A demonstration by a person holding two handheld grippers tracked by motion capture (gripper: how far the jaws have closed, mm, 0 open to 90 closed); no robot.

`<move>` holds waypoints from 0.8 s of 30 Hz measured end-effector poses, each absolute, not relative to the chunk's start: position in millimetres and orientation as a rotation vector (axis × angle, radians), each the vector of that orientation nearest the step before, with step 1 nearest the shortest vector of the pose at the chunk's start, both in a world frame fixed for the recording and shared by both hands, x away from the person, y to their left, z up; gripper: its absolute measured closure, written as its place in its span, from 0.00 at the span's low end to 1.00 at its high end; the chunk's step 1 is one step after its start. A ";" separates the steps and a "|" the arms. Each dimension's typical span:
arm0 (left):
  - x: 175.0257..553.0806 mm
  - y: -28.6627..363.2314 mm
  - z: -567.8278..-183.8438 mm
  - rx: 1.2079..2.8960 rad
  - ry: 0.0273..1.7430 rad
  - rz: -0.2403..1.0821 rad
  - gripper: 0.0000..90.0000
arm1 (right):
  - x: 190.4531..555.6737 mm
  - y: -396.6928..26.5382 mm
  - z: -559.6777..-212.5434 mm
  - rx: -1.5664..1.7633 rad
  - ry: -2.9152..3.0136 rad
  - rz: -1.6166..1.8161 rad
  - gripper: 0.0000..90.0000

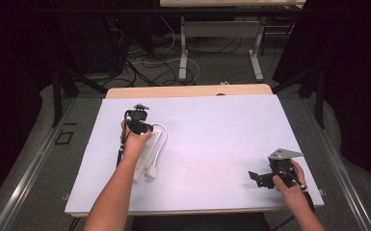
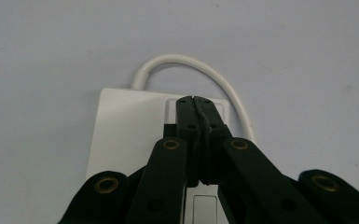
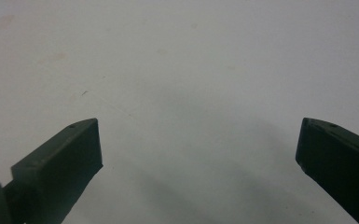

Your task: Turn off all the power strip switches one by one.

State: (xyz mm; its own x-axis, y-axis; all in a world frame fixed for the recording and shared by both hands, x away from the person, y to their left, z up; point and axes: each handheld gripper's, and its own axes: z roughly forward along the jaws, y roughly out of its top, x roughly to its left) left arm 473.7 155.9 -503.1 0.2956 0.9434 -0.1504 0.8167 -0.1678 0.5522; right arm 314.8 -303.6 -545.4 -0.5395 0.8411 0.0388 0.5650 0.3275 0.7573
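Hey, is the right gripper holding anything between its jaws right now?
No, the right gripper has its jaws spread wide apart, with bare white table between them.

A white board (image 1: 212,144) covers most of a wooden table (image 1: 188,90), whose tan edge shows along the far side. On the board's left part lies a white power strip (image 1: 150,147), set lengthwise away from the near edge. Its white cord (image 1: 162,139) leaves the far end, loops round and runs back along the strip's right side to a white plug (image 1: 152,171) lying on the board near the strip's near end. Beyond the table, dark cables (image 1: 139,67) sprawl over the grey floor (image 1: 217,62) around the white legs of a second table (image 1: 231,4). Black frame bars (image 1: 57,91) stand at both sides.
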 end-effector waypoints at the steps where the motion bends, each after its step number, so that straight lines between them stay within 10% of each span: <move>1: 473.1 157.7 -502.3 2.025 1.558 0.298 1.00 | 314.8 -303.7 -545.5 1.250 2.236 1.053 0.00; 24: 448.1 170.6 -471.9 1.988 1.480 0.226 1.00 | 315.0 -303.1 -545.4 1.245 2.240 1.054 0.00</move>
